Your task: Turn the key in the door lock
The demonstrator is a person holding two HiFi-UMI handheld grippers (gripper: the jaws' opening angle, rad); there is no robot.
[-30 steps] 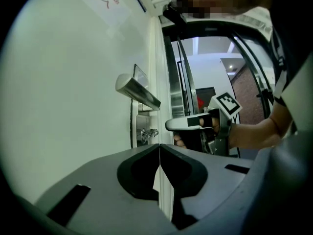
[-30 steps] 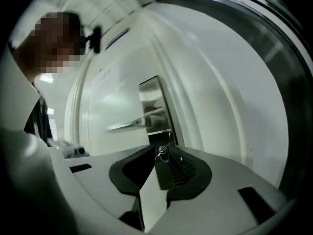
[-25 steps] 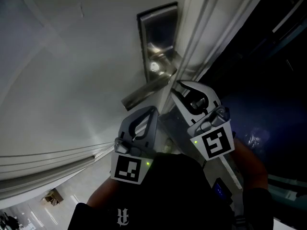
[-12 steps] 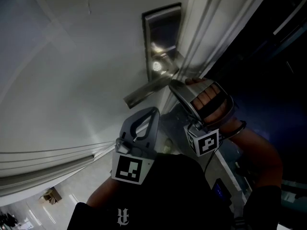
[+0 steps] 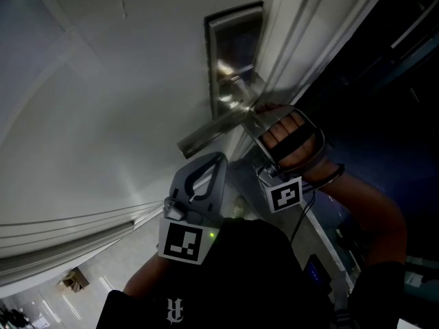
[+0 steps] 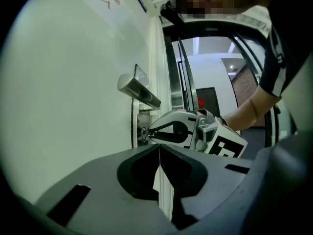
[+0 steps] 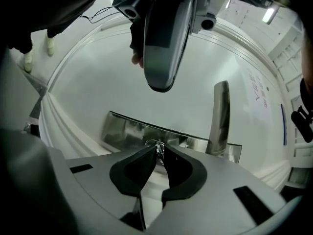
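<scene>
Silvery metal, small and thin: the key (image 7: 158, 151) sits in the round lock cylinder (image 7: 154, 144). The cylinder is low on the brushed steel lock plate (image 7: 124, 130), just beside the foot of the steel lever handle (image 7: 221, 114) on the white door (image 5: 103, 101). I judge the step in hand to be the turn itself.

On the right gripper (image 7: 159, 152) the jaws are closed almost fully. Their tips pinch the key's head between them, close up against the plate. I take the tip-only grip to be deliberate: it keeps the gripper in line with the cylinder, so a roll of the wrist passes straight into the key. In the head view the person's hand (image 5: 288, 139) in that gripper shows fingers uppermost and the marker cube below. That is consistent with a wrist rolled partway; how far the key has turned I cannot tell.

On the left gripper (image 6: 159, 150) the jaws meet flush, with only a seam between them and nothing held. It hangs back from the door, below the handle, touching nothing. I read it as parked clear of the working hand.
</scene>
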